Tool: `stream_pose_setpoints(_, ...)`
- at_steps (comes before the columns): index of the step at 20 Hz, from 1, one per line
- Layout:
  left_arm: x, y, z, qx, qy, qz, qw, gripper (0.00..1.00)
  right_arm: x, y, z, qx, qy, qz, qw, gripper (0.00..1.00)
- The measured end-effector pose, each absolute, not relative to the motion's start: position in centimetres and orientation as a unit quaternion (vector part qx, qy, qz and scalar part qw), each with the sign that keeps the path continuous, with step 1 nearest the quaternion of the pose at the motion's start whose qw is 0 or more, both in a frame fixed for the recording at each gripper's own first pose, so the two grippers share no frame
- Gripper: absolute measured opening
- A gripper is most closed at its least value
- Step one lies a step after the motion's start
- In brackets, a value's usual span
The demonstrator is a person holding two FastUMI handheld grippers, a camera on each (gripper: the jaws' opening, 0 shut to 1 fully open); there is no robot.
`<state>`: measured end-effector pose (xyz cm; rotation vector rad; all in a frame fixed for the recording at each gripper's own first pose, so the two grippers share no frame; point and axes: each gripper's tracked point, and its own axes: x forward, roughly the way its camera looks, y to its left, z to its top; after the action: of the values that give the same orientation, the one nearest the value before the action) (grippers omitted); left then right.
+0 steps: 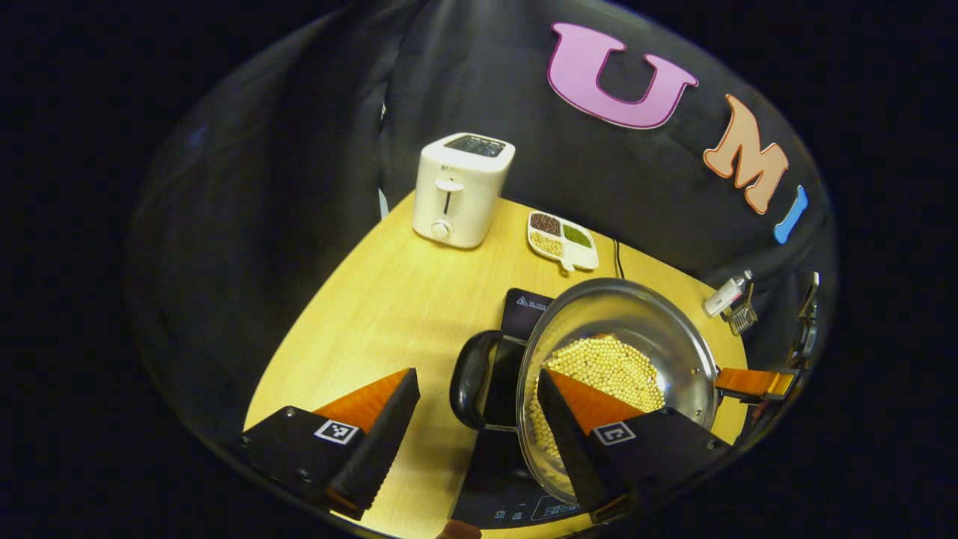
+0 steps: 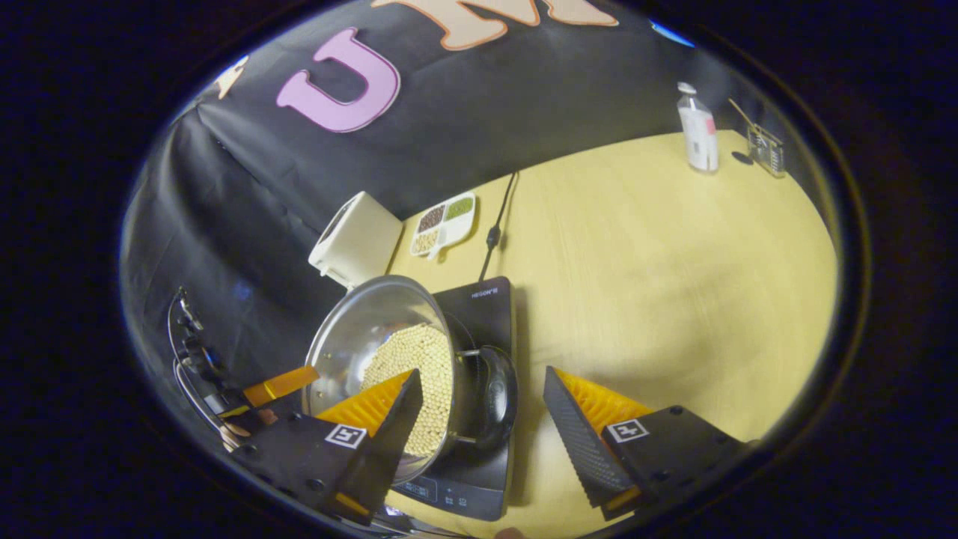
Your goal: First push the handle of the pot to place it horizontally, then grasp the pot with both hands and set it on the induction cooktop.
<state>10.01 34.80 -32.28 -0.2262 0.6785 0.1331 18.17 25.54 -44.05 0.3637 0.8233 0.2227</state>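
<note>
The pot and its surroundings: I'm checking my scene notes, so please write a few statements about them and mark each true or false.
1. The pot holds pale round beans. True.
2. The pot stands beside the toaster, off the induction cooktop. False: it is over the cooktop, the toaster farther back.
3. The left claw is open, its fingers either side of a black pot handle. True.
4. The divided dish is empty. False: its compartments hold differently coloured grains.
5. The right claw is shut. False: it is open.
</note>
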Motion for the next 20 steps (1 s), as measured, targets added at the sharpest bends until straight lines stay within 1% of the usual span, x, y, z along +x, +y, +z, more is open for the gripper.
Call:
stream_pose_setpoints(1,9.9,34.9,-31.8,-0.102,0.325,0.071,0.937,0.98,17.8,25.3,-43.7,0.17,0.392,0.106,0.898,1.0)
stream_pose_setpoints(4,9.3,34.4,-30.6,-0.094,0.318,0.076,0.94,0.98,16.9,24.9,-42.7,0.158,0.379,0.107,0.905,1.0)
stream_pose_setpoints(6,8.7,33.9,-29.8,-0.088,0.316,0.079,0.941,0.98,16.4,24.6,-41.6,0.156,0.367,0.108,0.91,1.0)
stream_pose_setpoints(7,8.5,33.6,-29.3,-0.084,0.313,0.081,0.943,0.98,16.2,24.4,-40.9,0.157,0.358,0.109,0.914,0.92)
stream_pose_setpoints(10,7.8,32.1,-27.3,-0.072,0.295,0.084,0.949,0.97,15.4,23.6,-38.6,0.163,0.33,0.114,0.923,0.92)
stream_pose_setpoints(11,7.3,31.5,-26.6,-0.068,0.289,0.084,0.951,0.97,15.0,23.2,-37.7,0.167,0.318,0.116,0.926,1.0)
stream_pose_setpoints(12,6.8,30.7,-25.8,-0.061,0.284,0.085,0.953,0.97,14.7,22.6,-36.4,0.17,0.306,0.118,0.929,0.92)
stream_pose_setpoints(15,5.0,27.8,-22.8,-0.034,0.257,0.096,0.961,0.97,13.3,19.1,-32.7,0.158,0.263,0.117,0.945,0.92)
stream_pose_setpoints(16,4.5,26.5,-21.7,-0.026,0.246,0.103,0.964,0.97,12.7,17.6,-31.2,0.148,0.248,0.118,0.95,1.0)
stream_pose_setpoints(19,2.6,21.2,-17.6,-0.012,0.203,0.116,0.972,0.97,11.2,12.8,-25.5,0.111,0.196,0.121,0.967,0.99)
stream_pose_setpoints(20,2.1,19.2,-16.3,-0.013,0.189,0.121,0.974,0.96,10.8,11.1,-23.7,0.094,0.177,0.119,0.972,0.92)
